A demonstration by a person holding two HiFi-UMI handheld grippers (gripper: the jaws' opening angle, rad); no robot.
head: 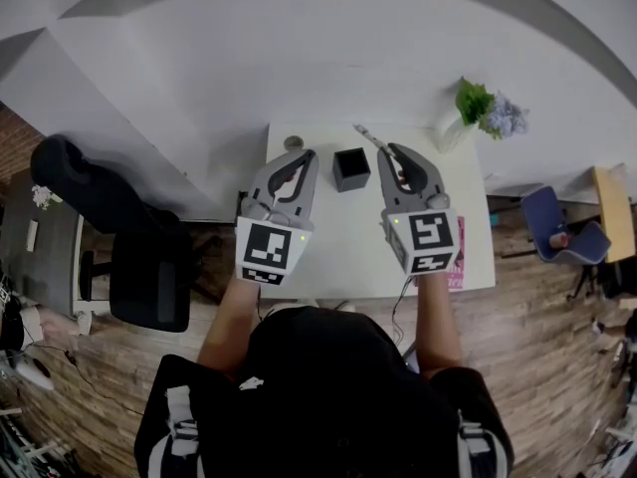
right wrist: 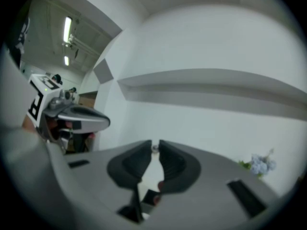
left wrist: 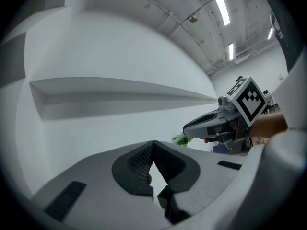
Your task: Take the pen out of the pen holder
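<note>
The black square pen holder (head: 350,167) stands on the white table (head: 338,257), between my two grippers. My right gripper (head: 391,150) is to its right, shut on a thin pale pen (head: 366,135) that sticks out past the fingertips toward the far left, clear of the holder. In the right gripper view only a small silvery bit of the pen (right wrist: 154,148) shows between the nearly closed jaws of the right gripper (right wrist: 155,145). My left gripper (head: 302,155) hovers left of the holder. The jaws of the left gripper (left wrist: 152,145) meet at the tips with nothing in them.
A potted plant with green leaves and pale blue flowers (head: 488,108) stands at the table's far right corner. A small round object (head: 293,143) lies at the far left edge. A pink sheet (head: 458,257) lies near the right edge. A black chair (head: 129,247) stands left of the table.
</note>
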